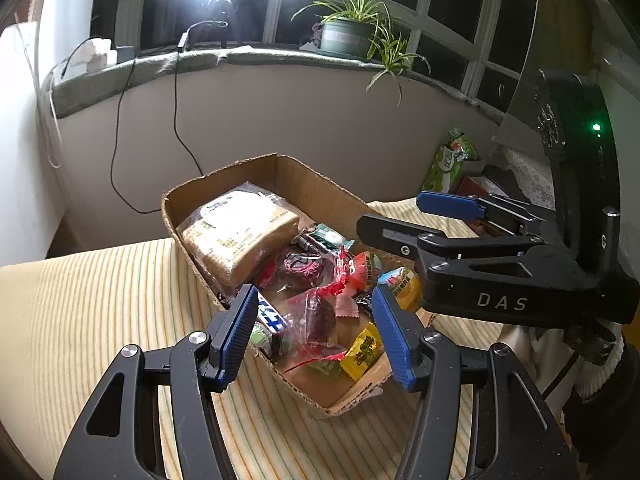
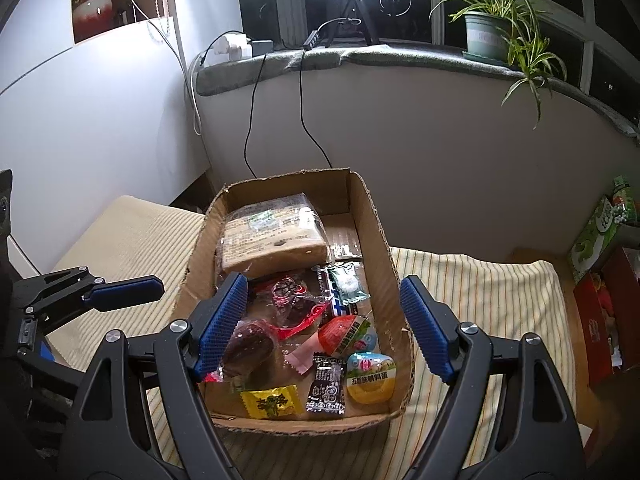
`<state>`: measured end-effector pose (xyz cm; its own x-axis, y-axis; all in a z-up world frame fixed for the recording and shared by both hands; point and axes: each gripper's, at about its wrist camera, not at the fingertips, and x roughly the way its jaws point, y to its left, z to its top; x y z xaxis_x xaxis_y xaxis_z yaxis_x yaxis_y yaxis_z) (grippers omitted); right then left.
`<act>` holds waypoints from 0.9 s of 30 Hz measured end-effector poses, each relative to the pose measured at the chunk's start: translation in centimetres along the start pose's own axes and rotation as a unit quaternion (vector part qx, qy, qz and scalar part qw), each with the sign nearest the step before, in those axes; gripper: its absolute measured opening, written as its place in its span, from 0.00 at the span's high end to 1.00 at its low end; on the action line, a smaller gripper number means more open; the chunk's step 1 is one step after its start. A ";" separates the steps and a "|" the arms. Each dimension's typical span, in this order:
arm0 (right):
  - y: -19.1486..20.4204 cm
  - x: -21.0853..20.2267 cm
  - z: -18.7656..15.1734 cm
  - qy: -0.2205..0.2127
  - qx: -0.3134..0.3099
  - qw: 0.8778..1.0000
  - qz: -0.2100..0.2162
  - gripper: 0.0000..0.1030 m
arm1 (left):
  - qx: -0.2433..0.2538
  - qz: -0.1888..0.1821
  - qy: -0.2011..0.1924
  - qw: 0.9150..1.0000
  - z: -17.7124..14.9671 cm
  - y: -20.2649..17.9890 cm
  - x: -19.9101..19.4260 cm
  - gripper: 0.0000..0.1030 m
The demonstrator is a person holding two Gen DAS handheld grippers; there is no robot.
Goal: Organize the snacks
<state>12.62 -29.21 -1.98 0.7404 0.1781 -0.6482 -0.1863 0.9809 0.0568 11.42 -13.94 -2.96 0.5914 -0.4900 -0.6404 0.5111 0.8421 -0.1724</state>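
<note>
An open cardboard box (image 1: pixel 316 190) (image 2: pixel 378 236) sits on a striped cloth, full of snacks. A wrapped loaf cake (image 1: pixel 240 236) (image 2: pixel 272 240) lies at its far end. Nearer lie red-wrapped dark snacks (image 1: pixel 314 316) (image 2: pixel 248 344), a yellow candy (image 1: pixel 362 350) (image 2: pixel 272 400), a black sachet (image 2: pixel 326 386) and egg packs (image 2: pixel 370 372). My left gripper (image 1: pixel 314 334) hovers open over the box's near left corner, nothing pinched. My right gripper (image 2: pixel 324 324) (image 1: pixel 390 212) hangs open and wider above the box's near end. In the right wrist view one blue left finger (image 2: pixel 124 290) shows beside the box.
The striped cloth (image 1: pixel 100 320) (image 2: pixel 480 292) covers the table around the box. A green carton (image 2: pixel 596 236) and red boxes (image 2: pixel 600 312) stand at the right. Behind are a windowsill with a potted plant (image 1: pixel 348 36), cables and a bright lamp. A sleeve (image 1: pixel 596 356) shows lower right.
</note>
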 end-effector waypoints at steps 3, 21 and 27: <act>0.4 -0.9 -0.1 -0.007 0.004 1.000 -0.008 0.21 | -0.002 0.001 -0.005 1.000 -0.1 0.1 -0.7 0.43; 3.6 -7.5 -2.2 -0.055 0.024 0.996 -0.070 0.01 | -0.021 0.043 -0.035 0.998 -3.2 1.5 -6.5 0.30; 5.2 -9.1 -3.4 -0.066 0.012 0.992 -0.104 0.01 | -0.018 0.078 -0.046 0.996 -4.5 1.7 -8.6 0.29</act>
<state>2.74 -25.95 1.64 0.8398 -0.0208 -0.5424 -0.0070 0.9988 -0.0490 4.35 -7.30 -1.12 0.7178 -0.3699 -0.5898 0.3862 0.9164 -0.1048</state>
